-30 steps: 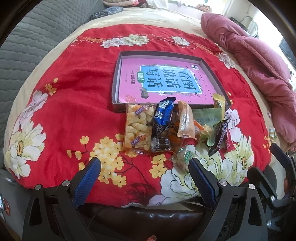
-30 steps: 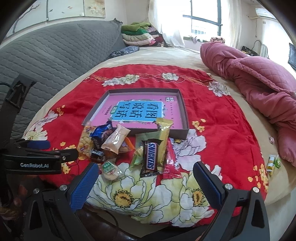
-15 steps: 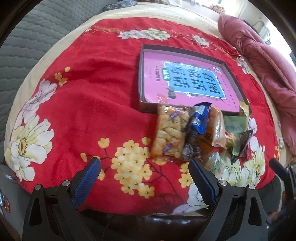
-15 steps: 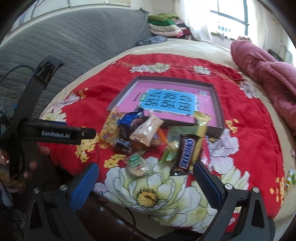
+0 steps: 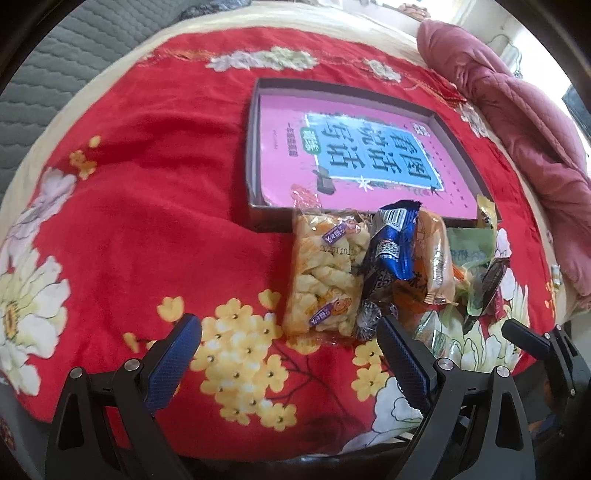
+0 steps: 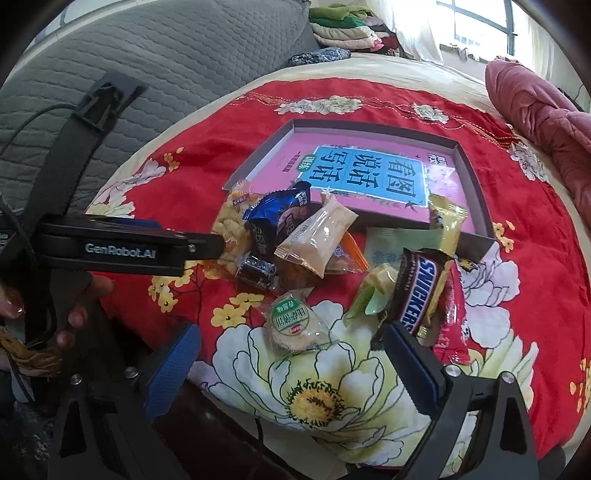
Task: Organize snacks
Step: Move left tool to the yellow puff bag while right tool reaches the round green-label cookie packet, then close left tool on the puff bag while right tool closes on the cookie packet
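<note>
A heap of snacks lies on a red flowered cloth [image 5: 147, 221] in front of a shallow grey box [image 5: 255, 155] that holds a pink book [image 5: 354, 155]. In the left wrist view my left gripper [image 5: 288, 339] is open and empty, just short of the clear bag of yellow twists [image 5: 325, 273] and the blue packet [image 5: 391, 240]. In the right wrist view my right gripper [image 6: 291, 350] is open and empty, around the round green-labelled cake [image 6: 291, 325]. A Snickers bar [image 6: 417, 295] lies by its right finger. The tan packet [image 6: 317, 240] rests on the heap.
A crumpled pink quilt [image 5: 524, 122] lies at the right of the bed. A grey quilted headboard [image 6: 166, 55] rises at the left. Folded clothes [image 6: 347, 29] are stacked at the back. The left gripper's body [image 6: 122, 251] shows in the right wrist view.
Both grippers have moved forward and closer to the snack heap. The left one has shifted left, the right one has come over the round cake. Both stay open.
</note>
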The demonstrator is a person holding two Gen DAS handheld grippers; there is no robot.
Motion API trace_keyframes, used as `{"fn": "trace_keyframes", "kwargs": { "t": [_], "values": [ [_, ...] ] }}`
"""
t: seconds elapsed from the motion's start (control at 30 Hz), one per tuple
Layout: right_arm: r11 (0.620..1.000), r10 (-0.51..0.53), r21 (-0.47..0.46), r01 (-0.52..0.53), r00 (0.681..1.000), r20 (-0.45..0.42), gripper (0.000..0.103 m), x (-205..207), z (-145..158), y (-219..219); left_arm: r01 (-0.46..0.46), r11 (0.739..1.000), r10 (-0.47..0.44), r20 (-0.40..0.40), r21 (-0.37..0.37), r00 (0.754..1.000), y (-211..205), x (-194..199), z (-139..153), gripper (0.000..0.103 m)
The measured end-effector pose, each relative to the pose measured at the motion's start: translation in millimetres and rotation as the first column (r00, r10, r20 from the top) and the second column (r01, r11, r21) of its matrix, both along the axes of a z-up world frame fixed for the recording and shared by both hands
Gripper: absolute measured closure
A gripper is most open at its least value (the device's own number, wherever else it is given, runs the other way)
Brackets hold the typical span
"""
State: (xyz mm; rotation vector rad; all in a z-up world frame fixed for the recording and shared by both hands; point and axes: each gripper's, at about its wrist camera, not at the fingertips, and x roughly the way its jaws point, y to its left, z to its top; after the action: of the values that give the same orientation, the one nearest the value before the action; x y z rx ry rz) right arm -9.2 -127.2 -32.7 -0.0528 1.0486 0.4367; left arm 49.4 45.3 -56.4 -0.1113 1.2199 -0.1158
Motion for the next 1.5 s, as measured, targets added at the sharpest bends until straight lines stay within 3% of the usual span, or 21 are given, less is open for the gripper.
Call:
{"fn": "trace_keyframes", "kwargs": {
  "t": [0.27,0.53,0.83,1.33,1.5],
  "values": [
    [0.999,0.038,-0.021,-0.038,0.999,-0.013,0.021,10.2,-14.0,11.4,-0.007,0.999,0.006,-0.029,-0.048,1.000,5.9,15.0,-14.6,0.007],
    [0.995,0.087,-0.042,-0.089,0.995,-0.043,0.043,18.0,-28.6,20.8,0.029,0.999,-0.029,-0.013,-0.042,0.999,-3.7,20.9,-19.6,0.009],
    [0.994,0.103,-0.040,-0.105,0.994,-0.049,0.049,22.0,-34.9,21.2,0.025,0.998,-0.026,-0.017,-0.064,1.000,0.1,26.6,-25.9,0.014],
    [0.990,0.138,-0.037,-0.139,0.990,-0.038,0.067,25.6,-41.8,22.6,0.057,0.985,-0.060,-0.015,-0.165,0.998,-7.4,29.8,-34.9,0.052],
    [0.991,0.136,-0.010,-0.136,0.990,-0.034,0.069,24.5,-39.0,18.8,0.057,0.983,-0.058,-0.003,-0.173,0.998,-5.9,28.3,-33.3,0.052]
  ]
}}
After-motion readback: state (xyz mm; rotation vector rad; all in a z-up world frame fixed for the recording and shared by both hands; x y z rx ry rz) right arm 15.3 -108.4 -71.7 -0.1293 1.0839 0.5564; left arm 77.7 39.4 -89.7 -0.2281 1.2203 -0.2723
